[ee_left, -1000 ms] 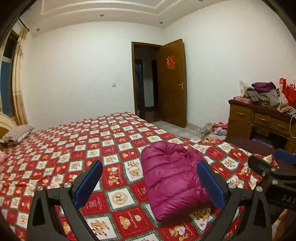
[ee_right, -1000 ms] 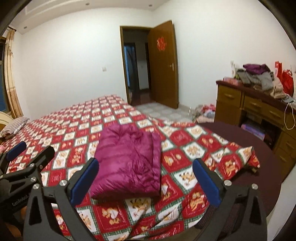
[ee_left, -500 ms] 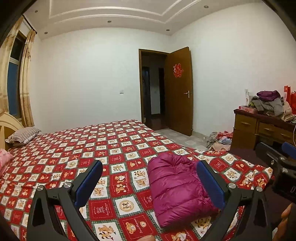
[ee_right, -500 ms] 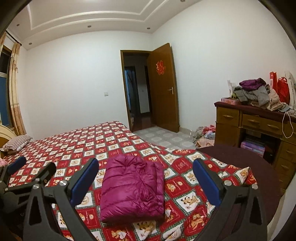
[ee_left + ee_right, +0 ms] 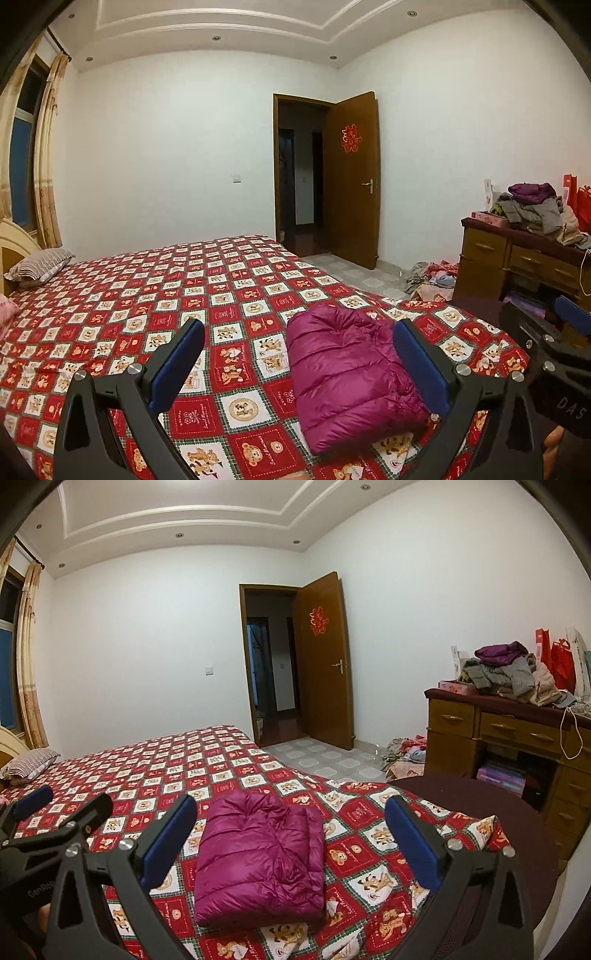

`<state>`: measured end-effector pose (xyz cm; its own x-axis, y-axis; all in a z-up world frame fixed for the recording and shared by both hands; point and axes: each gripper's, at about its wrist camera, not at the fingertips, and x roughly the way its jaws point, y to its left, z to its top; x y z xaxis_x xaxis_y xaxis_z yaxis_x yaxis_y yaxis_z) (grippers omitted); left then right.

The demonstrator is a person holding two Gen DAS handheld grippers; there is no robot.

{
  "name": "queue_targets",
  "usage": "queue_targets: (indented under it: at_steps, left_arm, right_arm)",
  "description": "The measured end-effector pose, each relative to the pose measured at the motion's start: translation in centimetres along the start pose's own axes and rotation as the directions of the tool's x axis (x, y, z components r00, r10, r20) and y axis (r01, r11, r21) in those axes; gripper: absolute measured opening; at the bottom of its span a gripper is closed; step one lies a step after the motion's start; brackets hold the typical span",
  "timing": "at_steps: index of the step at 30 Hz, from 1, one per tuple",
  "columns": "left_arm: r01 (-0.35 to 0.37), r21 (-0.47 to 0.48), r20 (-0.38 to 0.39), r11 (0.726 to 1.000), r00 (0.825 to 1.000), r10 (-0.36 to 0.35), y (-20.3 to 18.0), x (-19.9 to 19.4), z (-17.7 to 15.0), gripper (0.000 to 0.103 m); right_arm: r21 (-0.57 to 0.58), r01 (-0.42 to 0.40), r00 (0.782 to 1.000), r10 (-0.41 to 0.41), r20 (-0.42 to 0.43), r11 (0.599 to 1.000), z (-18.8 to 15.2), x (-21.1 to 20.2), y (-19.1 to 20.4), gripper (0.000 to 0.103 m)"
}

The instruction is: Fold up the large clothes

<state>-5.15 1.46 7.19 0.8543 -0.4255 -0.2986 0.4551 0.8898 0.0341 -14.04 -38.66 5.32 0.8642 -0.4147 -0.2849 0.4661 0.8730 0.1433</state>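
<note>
A magenta puffer jacket (image 5: 343, 373) (image 5: 260, 856) lies folded into a compact rectangle on the red patterned bedspread (image 5: 155, 302) (image 5: 155, 764), near the bed's foot corner. My left gripper (image 5: 297, 363) is open and held above and in front of the jacket, touching nothing. My right gripper (image 5: 291, 843) is open too, with the jacket seen between its blue pads, well clear of it. The right gripper (image 5: 554, 354) shows at the right edge of the left wrist view, and the left gripper (image 5: 48, 823) at the left edge of the right wrist view.
A wooden dresser (image 5: 498, 738) at the right carries a heap of clothes (image 5: 513, 675). More clothes (image 5: 406, 753) lie on the tiled floor by it. An open door (image 5: 321, 661) is straight ahead. A striped pillow (image 5: 40, 262) sits at the bed's head.
Both grippers have risen and tilted up away from the jacket, so more ceiling and wall show. The jacket stays folded on the bed. Both grippers remain open.
</note>
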Motion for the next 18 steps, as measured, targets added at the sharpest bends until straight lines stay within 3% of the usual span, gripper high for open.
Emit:
queue_targets:
  at_steps: [18]
  left_arm:
    - [-0.011,-0.001,-0.021,1.000,1.000,0.011,-0.15,0.43,-0.26,0.102]
  right_arm:
    - [0.008,-0.004,1.000,0.004,-0.018,1.000,-0.17,-0.02,-0.26,0.103]
